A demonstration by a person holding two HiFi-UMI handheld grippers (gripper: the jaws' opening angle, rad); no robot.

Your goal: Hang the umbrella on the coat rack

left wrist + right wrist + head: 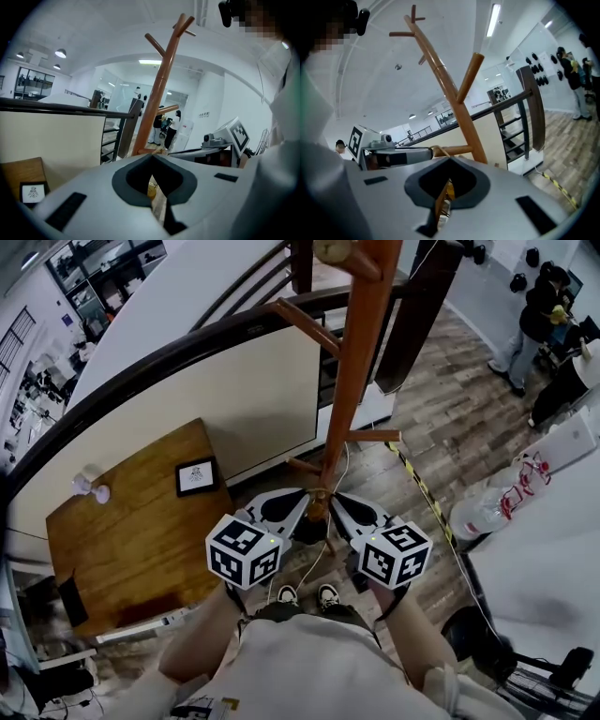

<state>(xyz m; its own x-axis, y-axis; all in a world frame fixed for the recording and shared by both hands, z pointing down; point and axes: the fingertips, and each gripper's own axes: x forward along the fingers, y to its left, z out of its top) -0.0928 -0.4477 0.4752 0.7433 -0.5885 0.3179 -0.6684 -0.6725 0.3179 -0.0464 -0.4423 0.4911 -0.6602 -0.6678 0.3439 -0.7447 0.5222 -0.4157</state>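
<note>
The wooden coat rack [352,381] stands straight ahead, with short pegs low on its pole [375,437]. My left gripper [305,496] and right gripper [336,499] meet tip to tip at the pole just under those pegs, both with jaws together. A dark bundle that may be the umbrella [309,529] hangs between them, mostly hidden. In the right gripper view a thin tan loop [439,150] lies by the low peg beyond my right gripper [450,160]. In the left gripper view my left gripper [153,158] points at the rack [157,103]. A brown and yellow bit shows through each jaw notch.
A wooden table [131,531] with a small framed picture [197,476] is on the left behind a dark railing [187,343]. A large water bottle [487,507] lies on the right beside yellow-black floor tape [422,488]. People [530,315] stand at the far right.
</note>
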